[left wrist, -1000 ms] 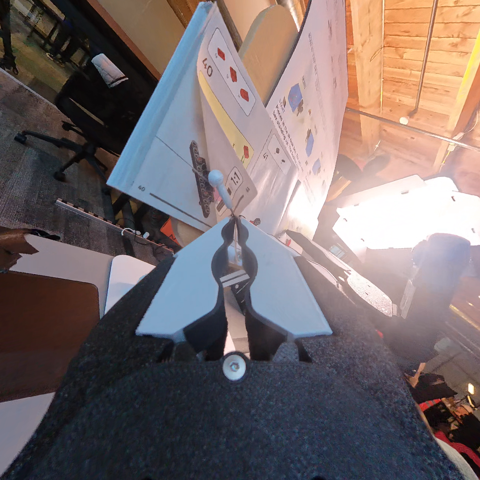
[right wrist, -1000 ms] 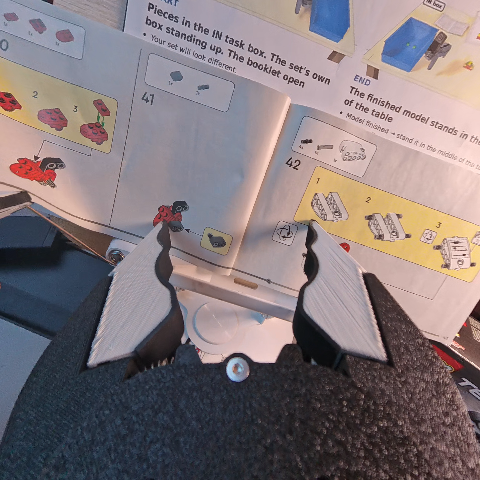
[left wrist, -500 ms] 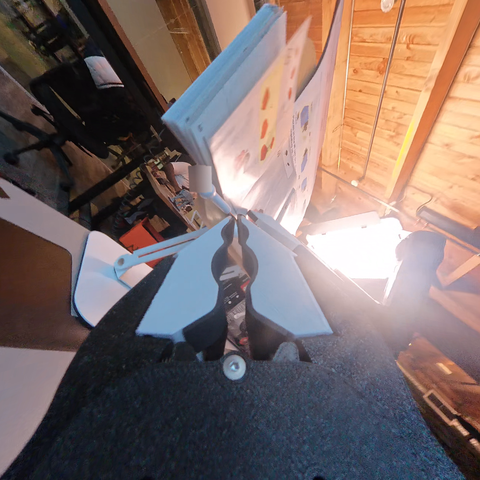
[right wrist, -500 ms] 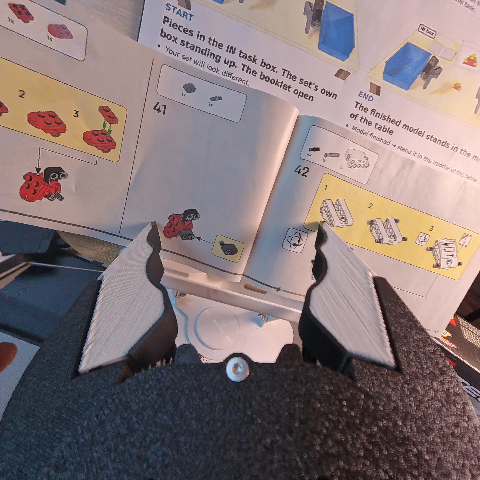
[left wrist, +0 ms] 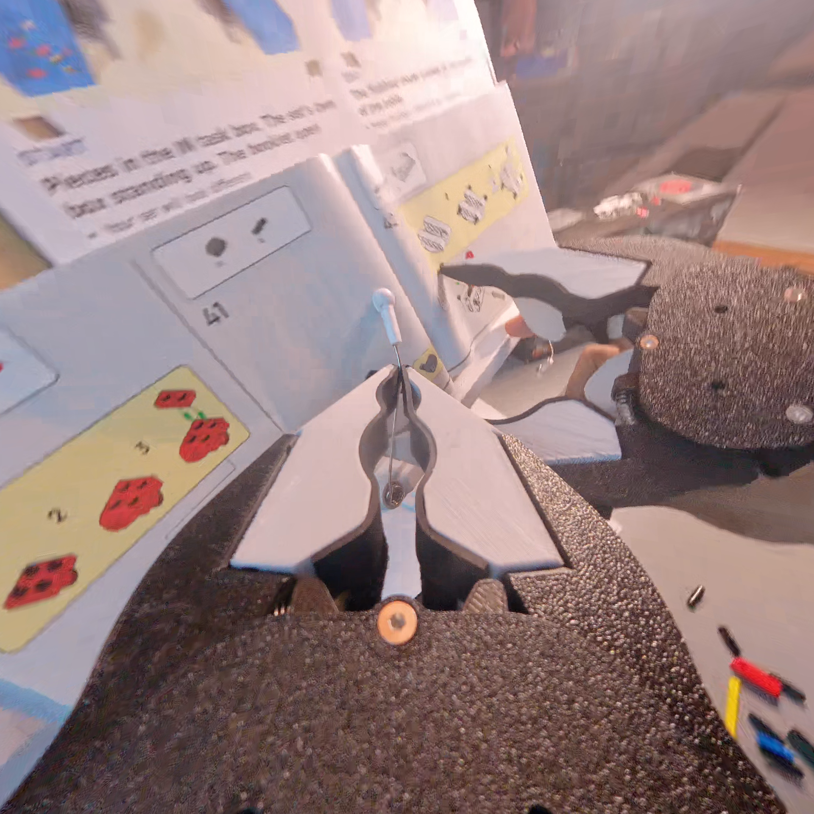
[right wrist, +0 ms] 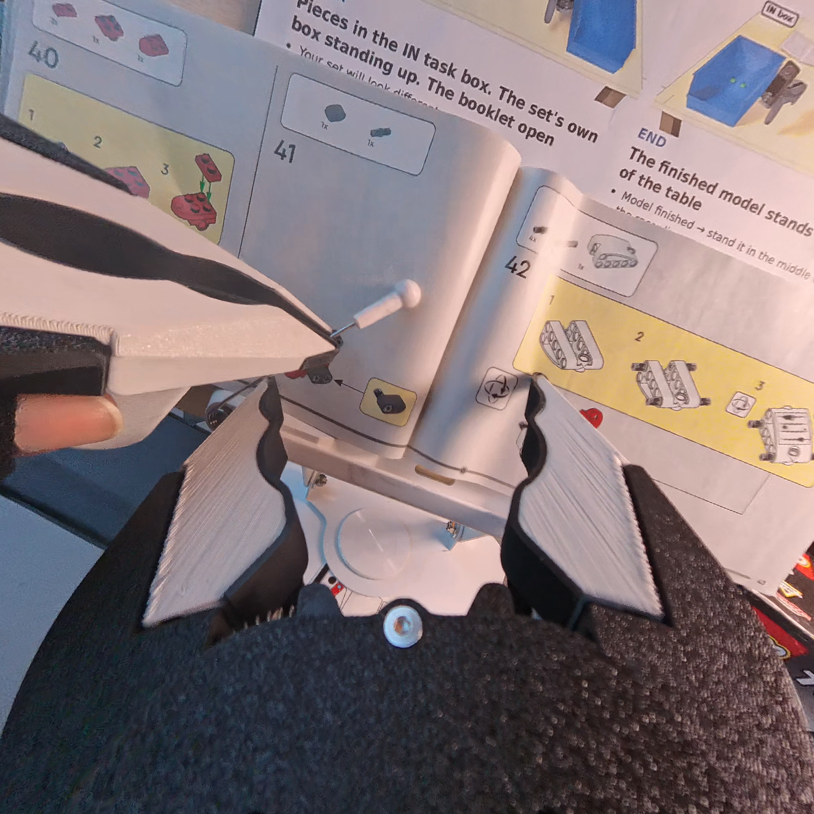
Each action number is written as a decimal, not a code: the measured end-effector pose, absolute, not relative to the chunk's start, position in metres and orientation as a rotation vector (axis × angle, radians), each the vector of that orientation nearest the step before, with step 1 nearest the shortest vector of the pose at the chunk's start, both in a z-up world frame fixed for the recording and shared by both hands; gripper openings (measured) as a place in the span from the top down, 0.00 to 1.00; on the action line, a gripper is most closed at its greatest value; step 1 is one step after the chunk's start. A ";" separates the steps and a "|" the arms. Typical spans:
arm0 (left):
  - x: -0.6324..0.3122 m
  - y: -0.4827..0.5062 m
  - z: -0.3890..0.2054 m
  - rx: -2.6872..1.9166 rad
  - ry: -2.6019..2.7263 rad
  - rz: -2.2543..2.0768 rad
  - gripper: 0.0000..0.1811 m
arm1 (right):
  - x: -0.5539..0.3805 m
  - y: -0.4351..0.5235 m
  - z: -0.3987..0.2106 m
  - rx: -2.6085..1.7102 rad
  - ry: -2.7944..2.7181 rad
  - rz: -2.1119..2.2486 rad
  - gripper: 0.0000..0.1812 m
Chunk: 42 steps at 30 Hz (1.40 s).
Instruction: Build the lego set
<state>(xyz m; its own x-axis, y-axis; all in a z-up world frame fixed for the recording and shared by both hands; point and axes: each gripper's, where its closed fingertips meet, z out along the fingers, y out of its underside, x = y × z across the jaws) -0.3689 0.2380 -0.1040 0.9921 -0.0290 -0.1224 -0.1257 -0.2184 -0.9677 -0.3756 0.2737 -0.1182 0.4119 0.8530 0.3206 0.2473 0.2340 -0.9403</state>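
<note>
The instruction booklet point(right wrist: 352, 246) stands open on a white stand point(right wrist: 374, 542); it also shows blurred in the left wrist view point(left wrist: 264, 330). My left gripper point(left wrist: 398, 370) is shut on the stand's thin wire page holder, whose white tip point(left wrist: 387, 308) rests against the left page. In the right wrist view the left gripper point(right wrist: 332, 343) comes in from the left with the white tip point(right wrist: 387, 304) over that page. My right gripper point(right wrist: 401, 387) is open and empty, close in front of the stand's ledge; it shows at the right in the left wrist view point(left wrist: 467, 343).
A large printed sheet point(right wrist: 484, 66) stands behind the booklet. Loose small pieces, red point(left wrist: 757, 678), yellow point(left wrist: 733, 704) and blue point(left wrist: 771, 744), lie on the table at my right. A person's finger point(right wrist: 66, 423) shows under the left gripper. A printed box edge point(right wrist: 793, 616) lies at far right. The tips of both grippers are at nearly the same place.
My left gripper has swung from the booklet's left edge round to its front, bringing the wire page holder onto the left page. The right gripper stayed open and shifted only slightly.
</note>
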 end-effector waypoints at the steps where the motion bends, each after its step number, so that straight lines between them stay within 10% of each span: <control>1: -0.365 0.240 -0.107 -1.832 0.192 0.127 1.00 | -0.374 0.274 -0.120 -1.304 -1.127 0.578 0.38; 14: -0.353 0.252 -0.137 -2.099 0.567 0.405 0.99 | -0.344 0.286 -0.134 -1.389 -1.241 0.677 0.37; 30: -0.440 0.166 -0.097 -1.497 -0.415 0.314 0.87 | -0.200 0.226 -0.046 -1.178 -1.123 0.960 0.41; 42: -0.469 0.150 -0.116 -1.513 -0.530 0.358 0.93 | -0.055 0.155 -0.128 -1.185 -1.176 1.088 0.55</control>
<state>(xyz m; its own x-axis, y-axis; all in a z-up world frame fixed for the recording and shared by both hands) -0.4689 0.1499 -0.1163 0.8374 0.5361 0.1067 0.1013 0.0395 -0.9941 -0.0546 0.1552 -0.1285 0.0894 0.9927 0.0806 -0.0034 0.0813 -0.9967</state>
